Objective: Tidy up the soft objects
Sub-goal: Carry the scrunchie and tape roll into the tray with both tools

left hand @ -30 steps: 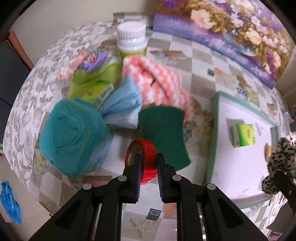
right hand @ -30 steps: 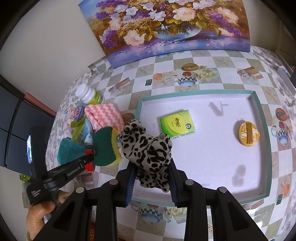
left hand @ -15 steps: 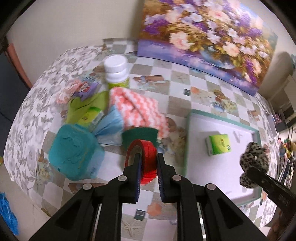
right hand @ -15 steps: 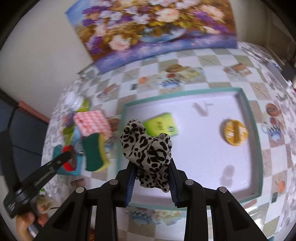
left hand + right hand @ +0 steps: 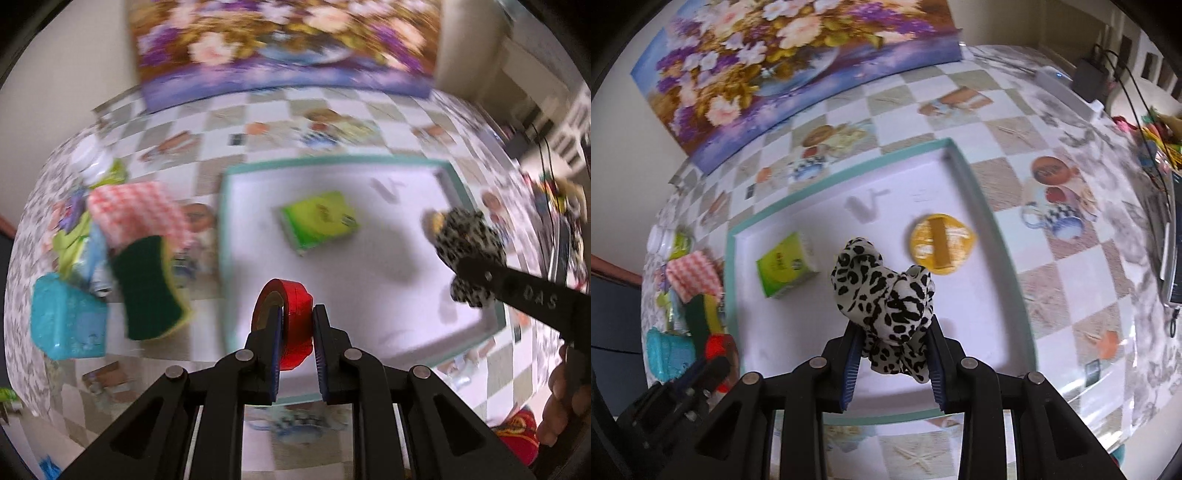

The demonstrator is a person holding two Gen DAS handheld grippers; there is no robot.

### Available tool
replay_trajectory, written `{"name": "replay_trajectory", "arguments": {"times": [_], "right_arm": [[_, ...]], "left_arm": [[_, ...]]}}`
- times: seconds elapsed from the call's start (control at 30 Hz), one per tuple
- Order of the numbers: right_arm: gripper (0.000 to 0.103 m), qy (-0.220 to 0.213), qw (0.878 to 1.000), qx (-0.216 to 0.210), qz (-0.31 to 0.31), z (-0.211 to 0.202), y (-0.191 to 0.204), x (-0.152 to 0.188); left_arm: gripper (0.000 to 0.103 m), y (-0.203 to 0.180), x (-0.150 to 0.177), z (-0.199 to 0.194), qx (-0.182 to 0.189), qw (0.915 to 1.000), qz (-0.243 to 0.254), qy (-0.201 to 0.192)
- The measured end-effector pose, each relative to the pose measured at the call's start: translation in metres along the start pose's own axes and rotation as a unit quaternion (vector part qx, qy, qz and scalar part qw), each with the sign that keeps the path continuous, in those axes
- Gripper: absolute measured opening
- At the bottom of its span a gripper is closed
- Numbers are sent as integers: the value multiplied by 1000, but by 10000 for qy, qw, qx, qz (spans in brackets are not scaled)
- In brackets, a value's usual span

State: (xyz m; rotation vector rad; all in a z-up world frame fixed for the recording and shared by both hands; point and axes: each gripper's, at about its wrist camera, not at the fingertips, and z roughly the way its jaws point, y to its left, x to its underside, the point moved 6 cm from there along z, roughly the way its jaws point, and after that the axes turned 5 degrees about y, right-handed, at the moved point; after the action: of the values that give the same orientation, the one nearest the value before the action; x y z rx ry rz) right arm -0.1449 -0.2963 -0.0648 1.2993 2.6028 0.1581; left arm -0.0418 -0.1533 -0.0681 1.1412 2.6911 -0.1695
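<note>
My left gripper [image 5: 297, 314] is shut on a red tape roll [image 5: 291, 306] and hangs over the near left part of a white tray with a teal rim [image 5: 258, 168]. My right gripper [image 5: 892, 330] is shut on a bunched leopard-print cloth [image 5: 882, 284] above the tray's middle [image 5: 842, 181]. That cloth [image 5: 469, 240] also shows at the right of the left wrist view. In the tray lie a green box [image 5: 786, 264] and a yellow round lid [image 5: 940, 243]. The left wrist view is blurred.
Left of the tray lies a pile: a green and yellow sponge [image 5: 147, 288], a teal tub [image 5: 66, 321], a pink-and-white cloth [image 5: 133, 210] and a white-capped bottle [image 5: 88, 155]. A flower painting [image 5: 775, 55] leans at the back. Cables and clutter sit at the table's right edge [image 5: 1145, 122].
Both grippers have swung to the right. The left carried the red tape roll from above the pile to over the tray. The right carried the leopard cloth toward the yellow lid.
</note>
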Motion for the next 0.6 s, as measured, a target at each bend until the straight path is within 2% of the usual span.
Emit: {"name": "replay_trajectory", "arguments": {"times": [0.2, 0.37, 0.4, 0.43, 0.47, 0.5, 0.53, 0.6], "right_arm": [[37, 87, 9999, 124, 48, 4, -8, 0], [37, 94, 9999, 111, -49, 4, -1, 0], [40, 80, 9999, 121, -41, 3, 0, 0], [43, 66, 9999, 134, -28, 2, 0, 0], [52, 43, 9999, 139, 1, 0, 0, -1], [56, 25, 9999, 146, 24, -1, -1, -1], [57, 2, 9999, 147, 32, -3, -1, -2], [58, -24, 9999, 126, 37, -5, 0, -3]], "left_arm": [[17, -28, 6, 15, -74, 9993, 315, 207], [17, -22, 6, 16, -196, 9993, 233, 235], [17, -20, 5, 16, -206, 9993, 191, 229], [20, -18, 4, 16, -211, 9994, 162, 226], [23, -15, 4, 16, -232, 9994, 122, 227], [34, -12, 3, 15, -269, 9994, 82, 220], [46, -10, 2, 15, -300, 9993, 49, 207], [51, -6, 1, 12, -330, 9993, -31, 161]]}}
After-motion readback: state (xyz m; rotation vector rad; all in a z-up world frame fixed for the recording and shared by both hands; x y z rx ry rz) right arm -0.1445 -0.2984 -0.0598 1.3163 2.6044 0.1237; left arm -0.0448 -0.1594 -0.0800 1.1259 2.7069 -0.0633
